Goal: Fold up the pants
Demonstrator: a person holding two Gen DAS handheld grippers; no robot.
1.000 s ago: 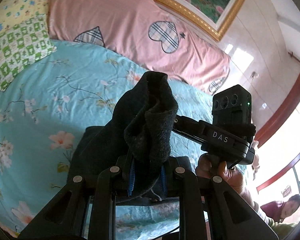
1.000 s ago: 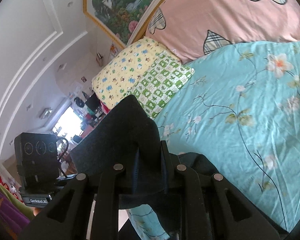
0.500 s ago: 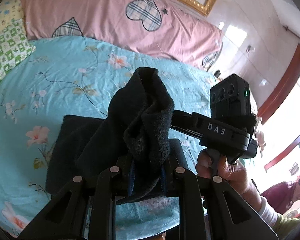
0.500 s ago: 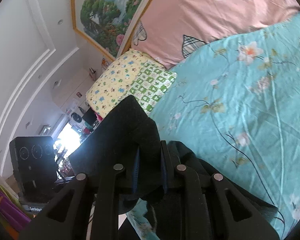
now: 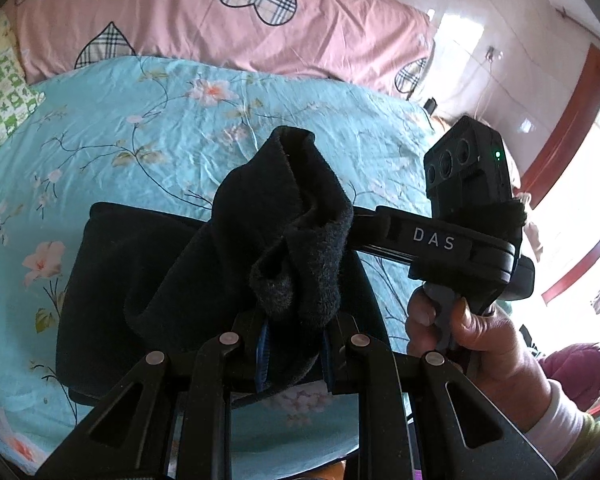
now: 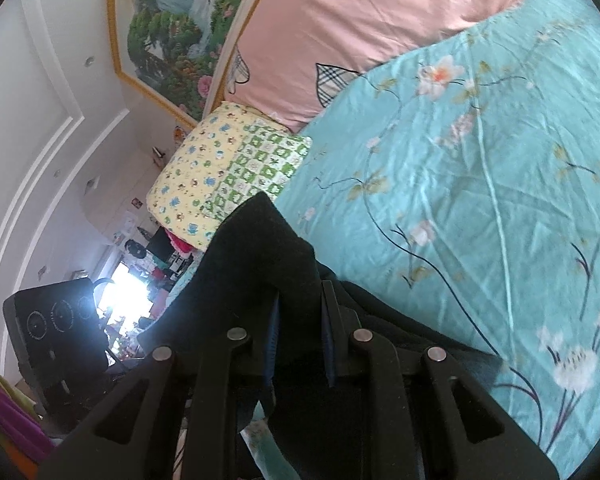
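On the left side of the bed lies a patchwork pillow (image 6: 236, 176), yellow with little figures on one half and green-and-white checks on the other. Next to it a pink quilt (image 5: 204, 28) with plaid hearts runs along the head of the bed, under a gold-framed landscape painting (image 6: 172, 32). Below the quilt spreads a turquoise sheet (image 5: 148, 136) printed with blossoms and dark twigs.

The pants (image 5: 148, 280) are black, thick and fuzzy, almost fleece-like. Most of the garment rests on the sheet as a broad dark slab with a rounded, doubled edge on its left. One end rises off the bed in a bunched, rolled peak, its hem curling over so the nubby grey-black inner face shows.

The left gripper (image 5: 294, 344) has its jaws clamped on that raised bunch, blue pads pressed into the cloth. To its right, the right gripper (image 6: 298, 340) is likewise closed on a fold of the same black fabric, which stands up between its fingers in a smooth pointed flap. In the left wrist view the person's right hand (image 5: 472, 340) grips the handle of the right gripper, whose body reads "DAS".
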